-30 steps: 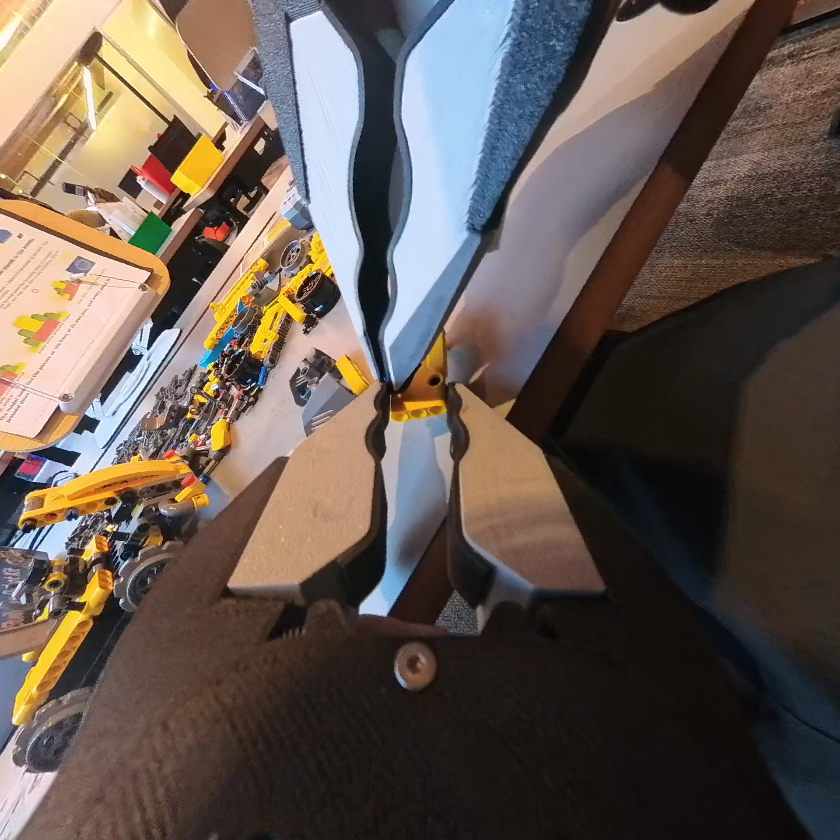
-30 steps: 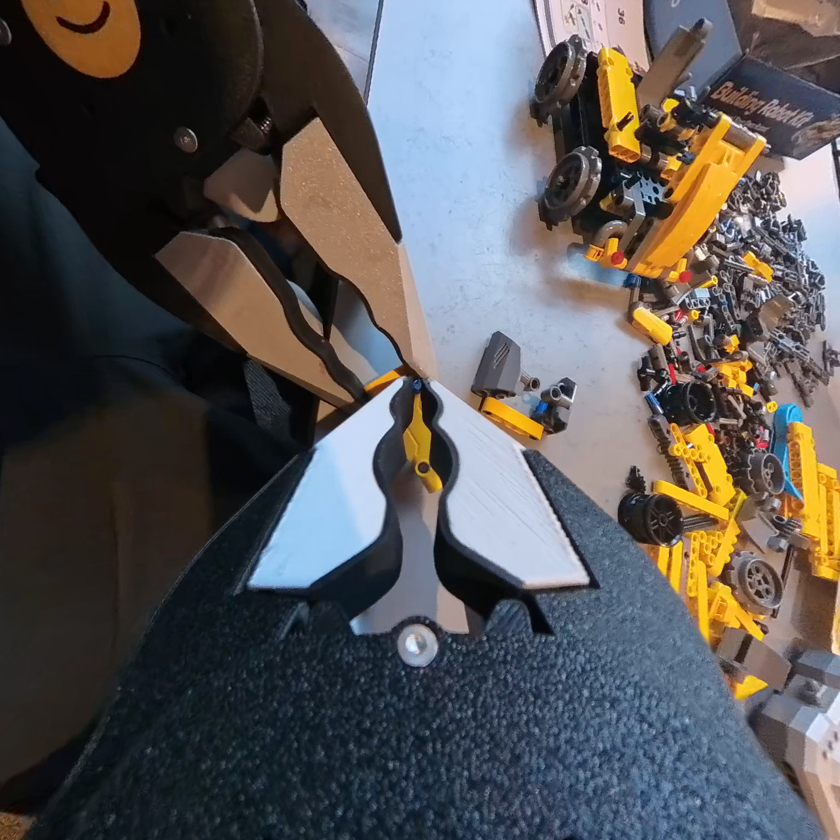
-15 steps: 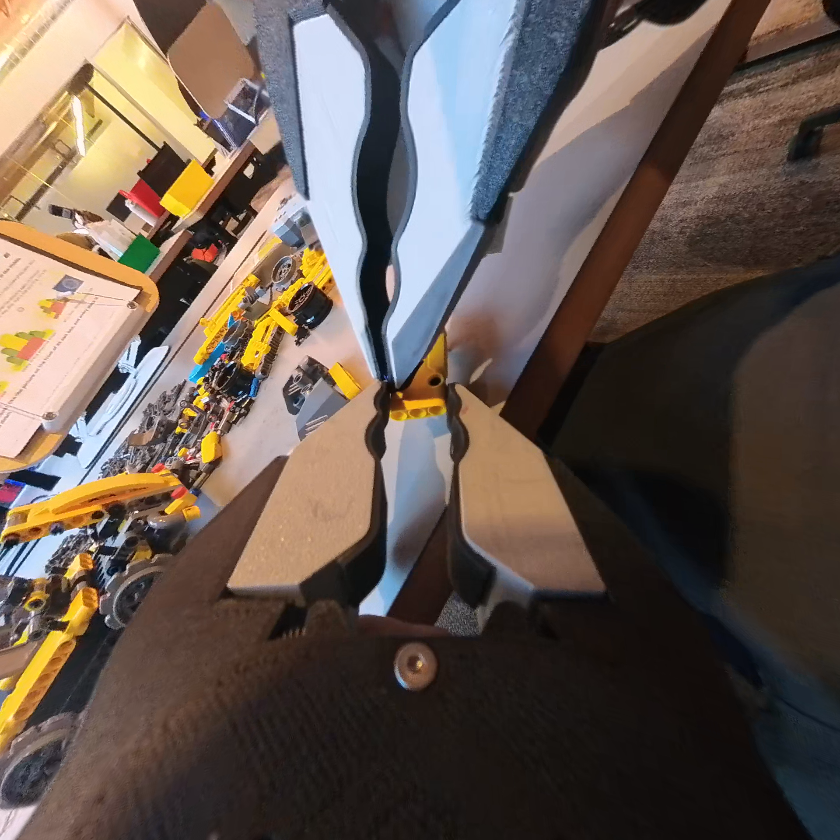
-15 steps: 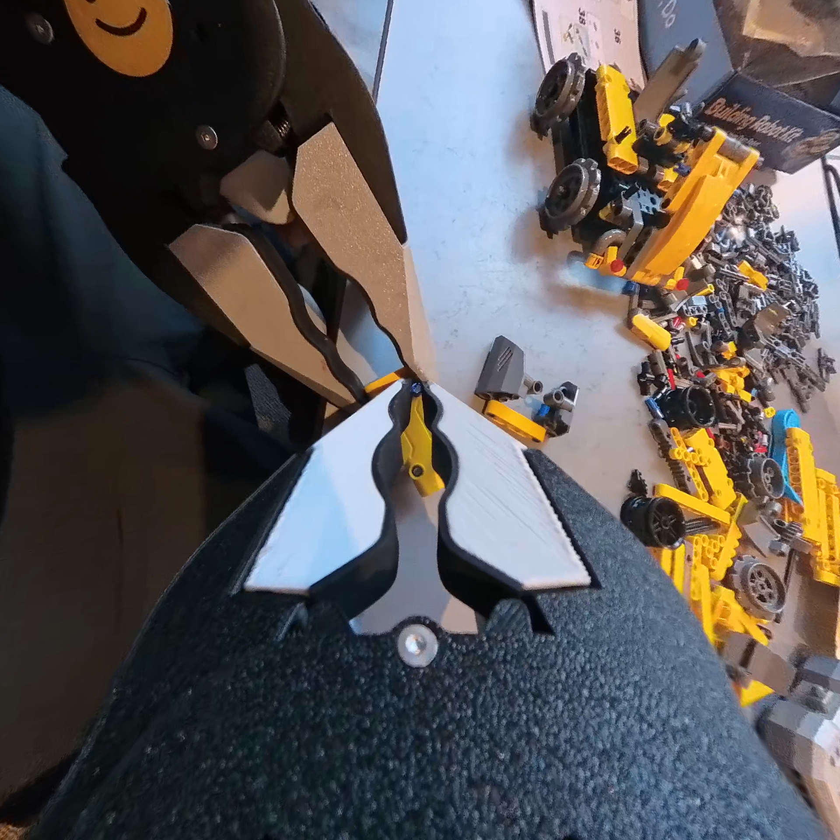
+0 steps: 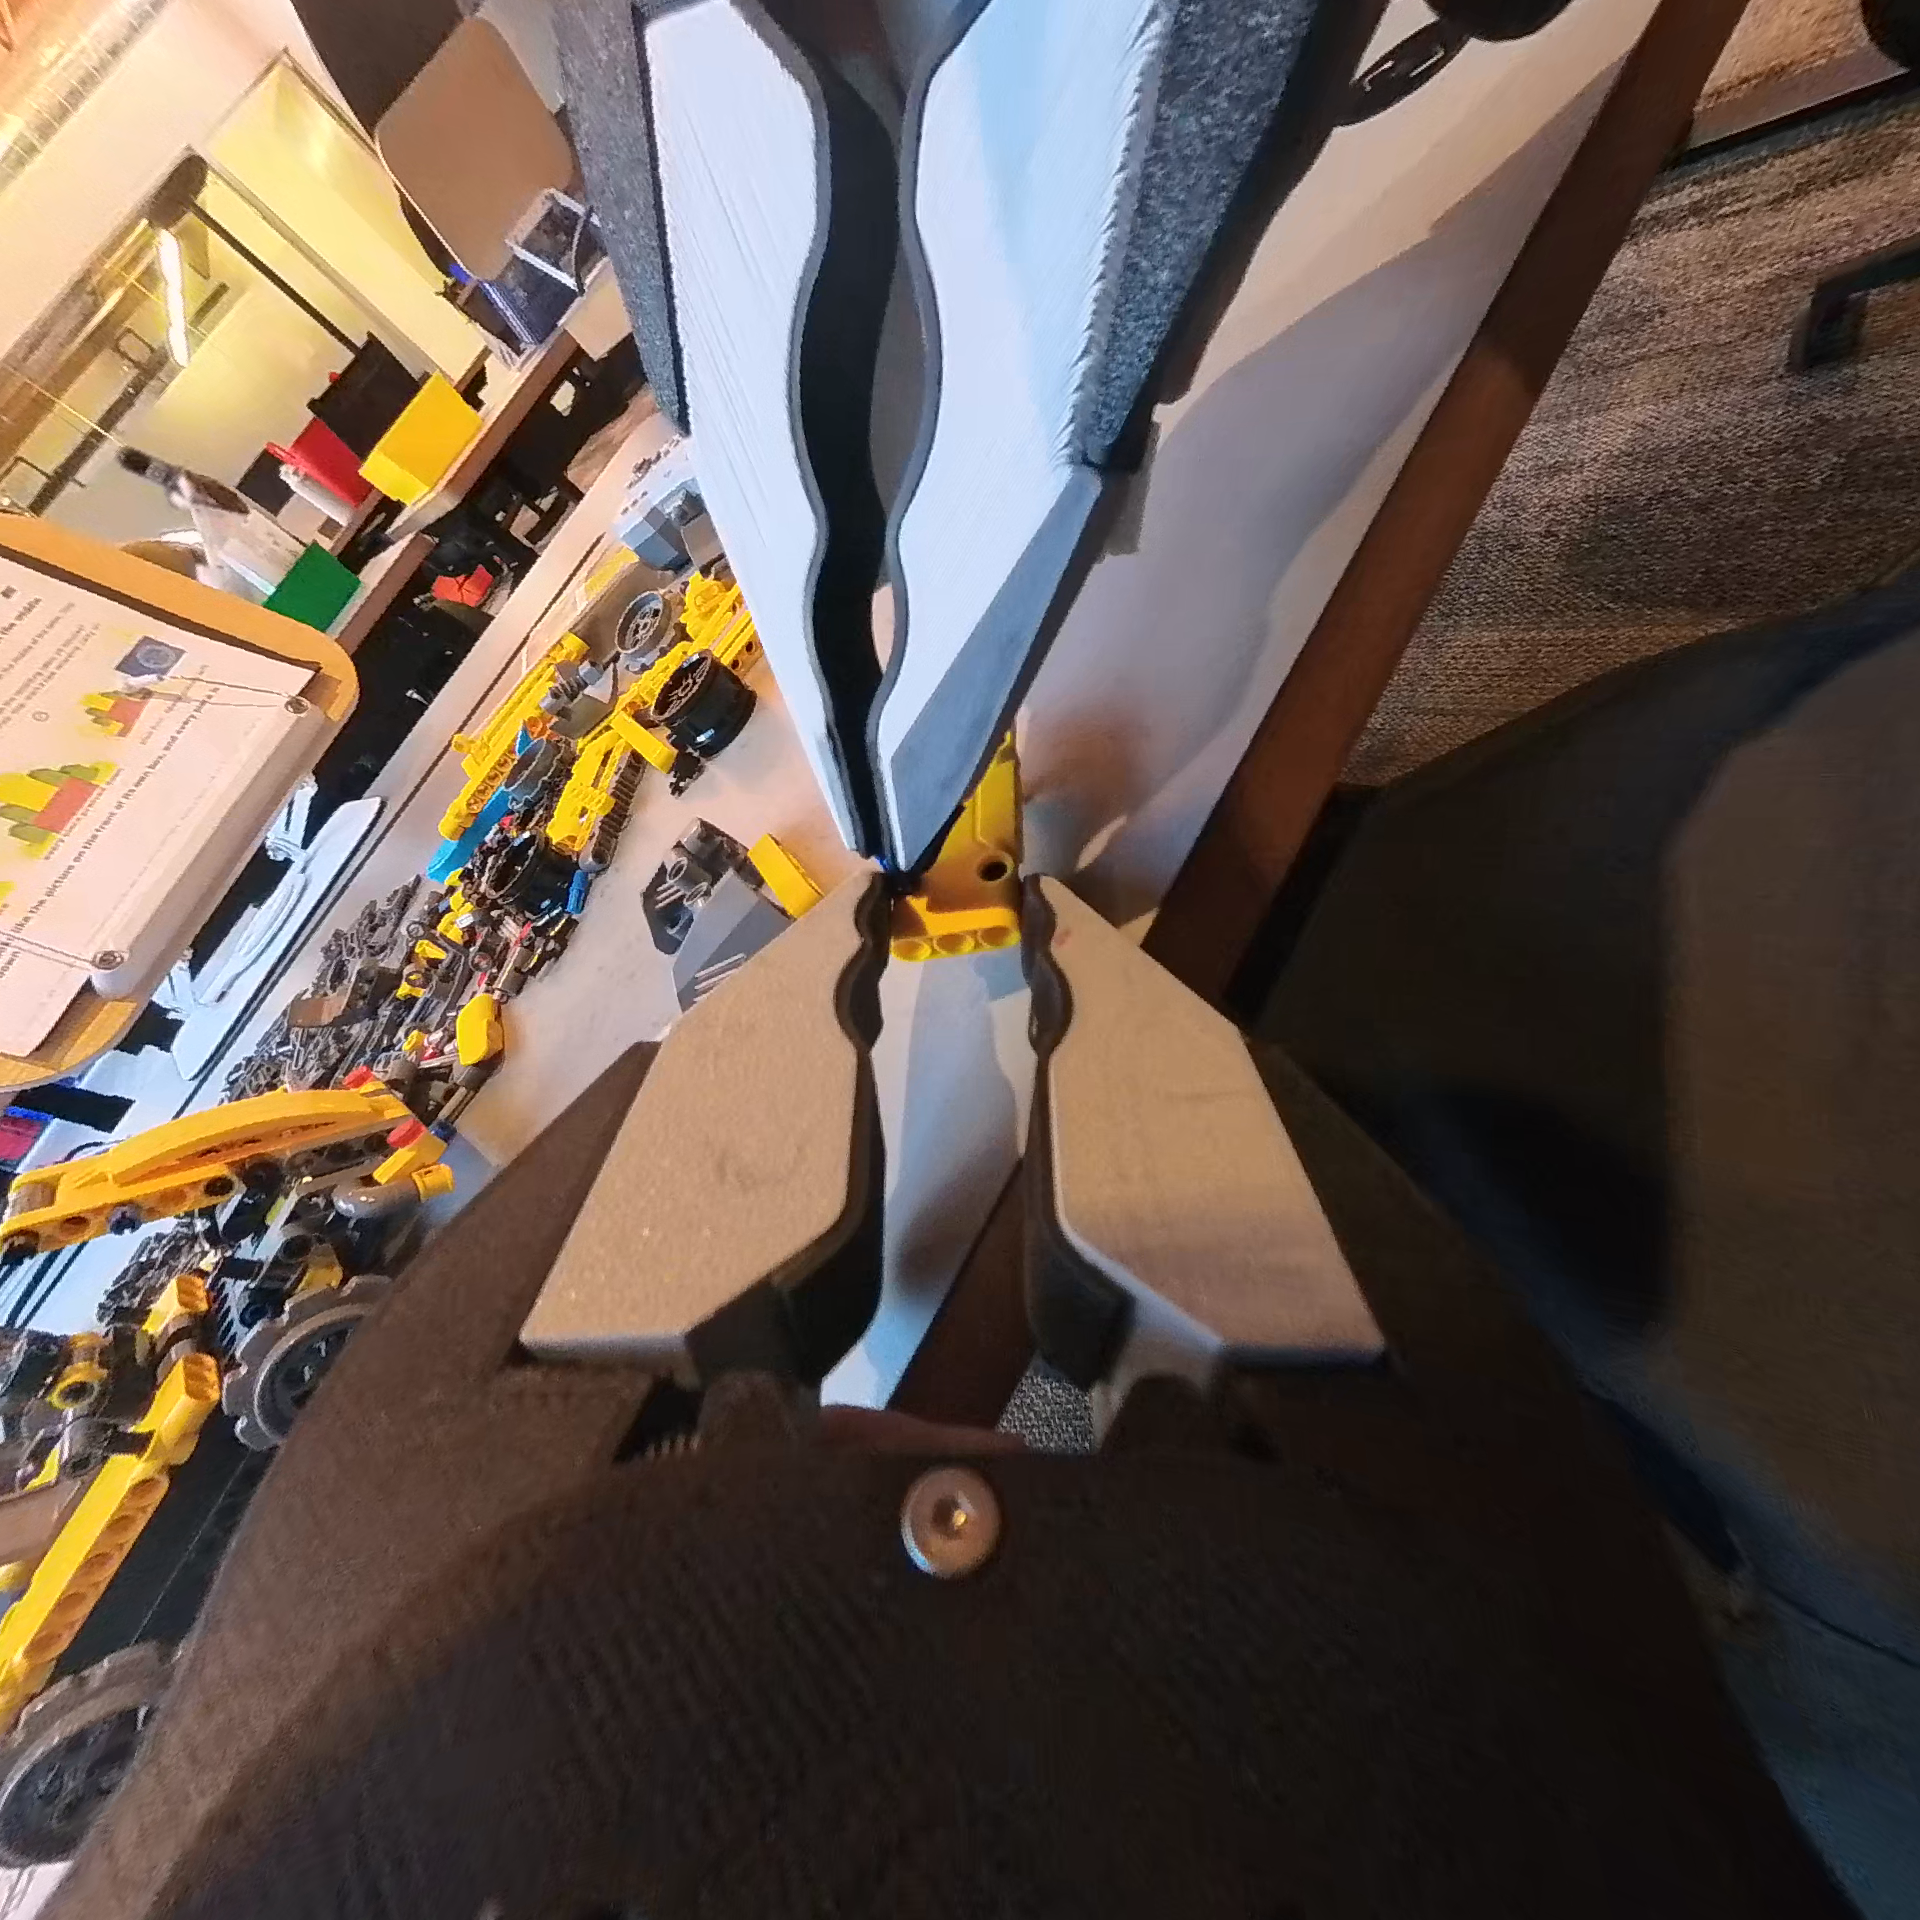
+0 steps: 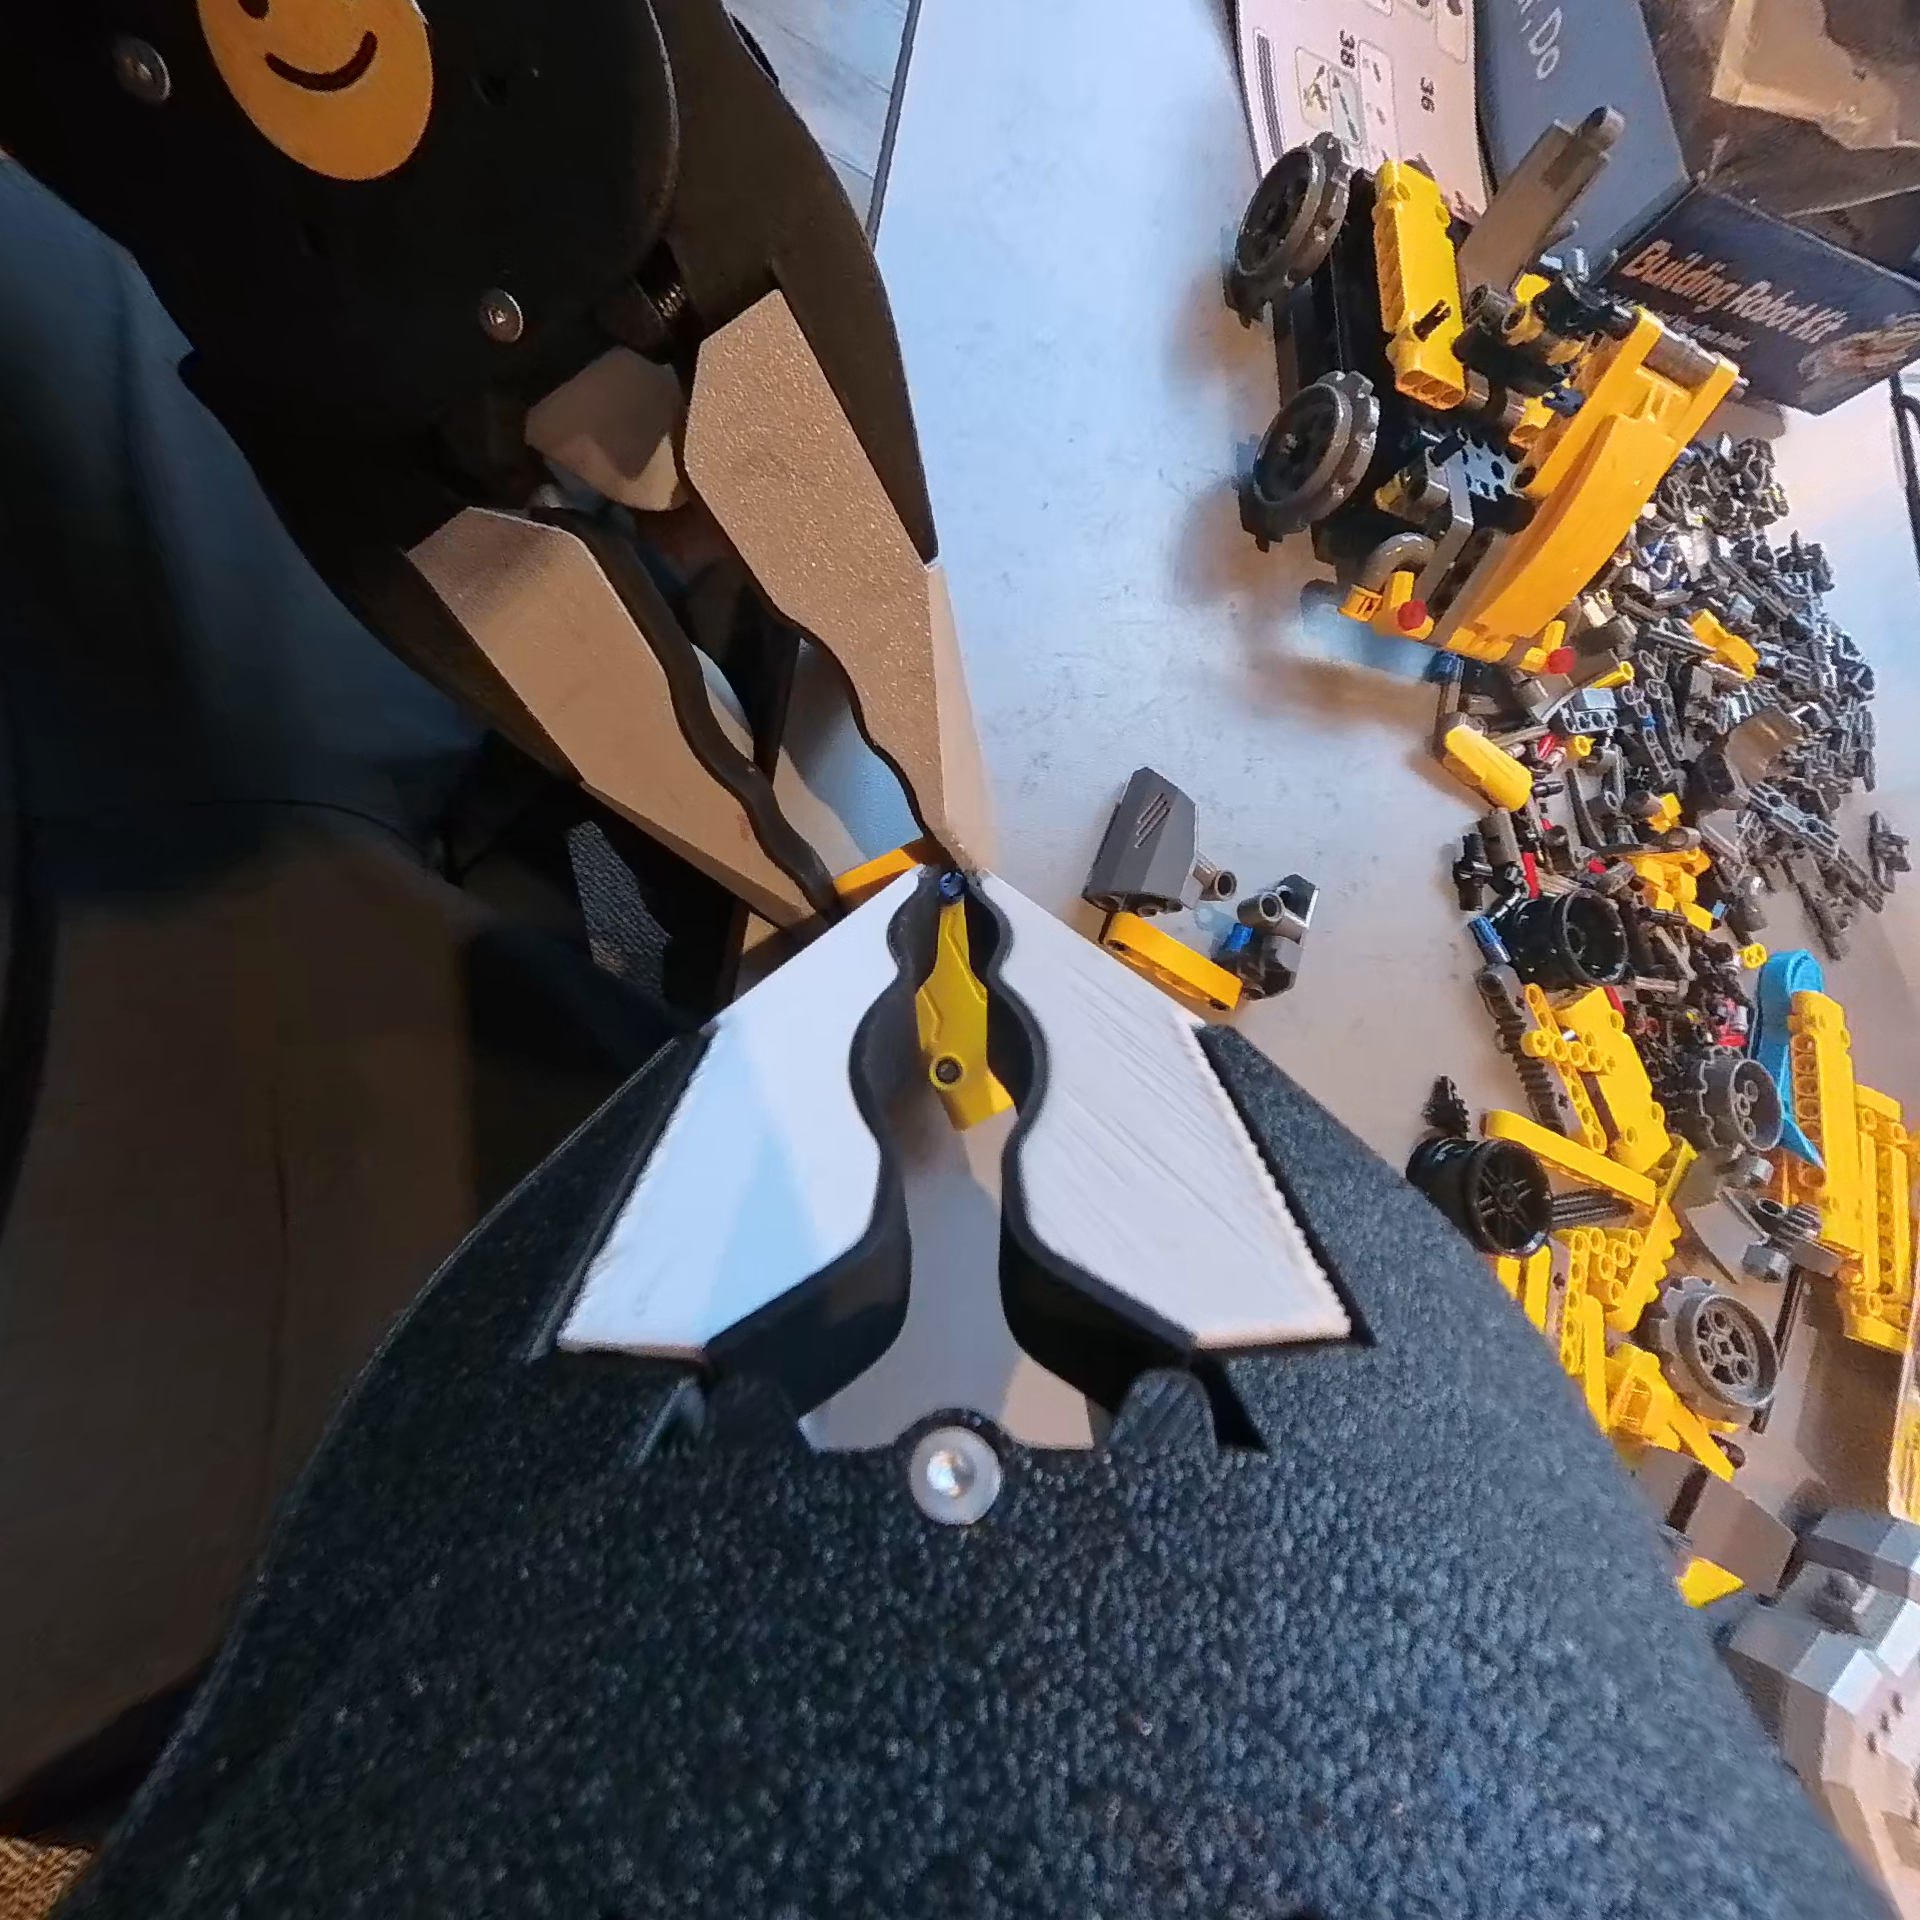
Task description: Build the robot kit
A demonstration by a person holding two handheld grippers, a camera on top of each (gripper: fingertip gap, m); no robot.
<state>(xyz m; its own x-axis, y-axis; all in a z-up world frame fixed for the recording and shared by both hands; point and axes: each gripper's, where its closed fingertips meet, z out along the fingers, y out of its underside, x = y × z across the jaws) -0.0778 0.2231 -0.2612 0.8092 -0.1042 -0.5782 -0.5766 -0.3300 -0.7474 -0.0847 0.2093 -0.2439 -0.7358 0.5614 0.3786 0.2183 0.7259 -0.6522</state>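
Note:
My left gripper (image 5: 956,894), with grey fingers, is shut on a yellow angled beam (image 5: 961,914) and holds it by its end above the table's near edge. My right gripper (image 6: 951,881), with white fingers, is shut on a tiny blue pin (image 6: 948,883) at its very tips. The two grippers meet tip to tip, and the pin touches the beam. In the right wrist view the beam (image 6: 956,1039) shows through the gap between the white fingers, and the left gripper (image 6: 894,862) reaches in from the upper left. In the left wrist view the right gripper (image 5: 883,868) comes down from the top.
On the pale table (image 6: 1091,416) lie a half-built yellow wheeled model (image 6: 1455,416), a wide heap of loose parts (image 6: 1714,831), a grey panel (image 6: 1143,842), a booklet (image 6: 1340,62) and a dark box (image 6: 1766,301). The table's dark edge (image 5: 1455,468) and a person's dark clothing are close by. My left and right fingertips are right by each other. The half-built yellow wheeled model (image 6: 1455,416) is about equally far from each gripper, around 20 cm.
Both grippers keep their hold and stay tip to tip. The pair has shifted and tilted slightly, so more of the yellow beam shows between the right fingers.

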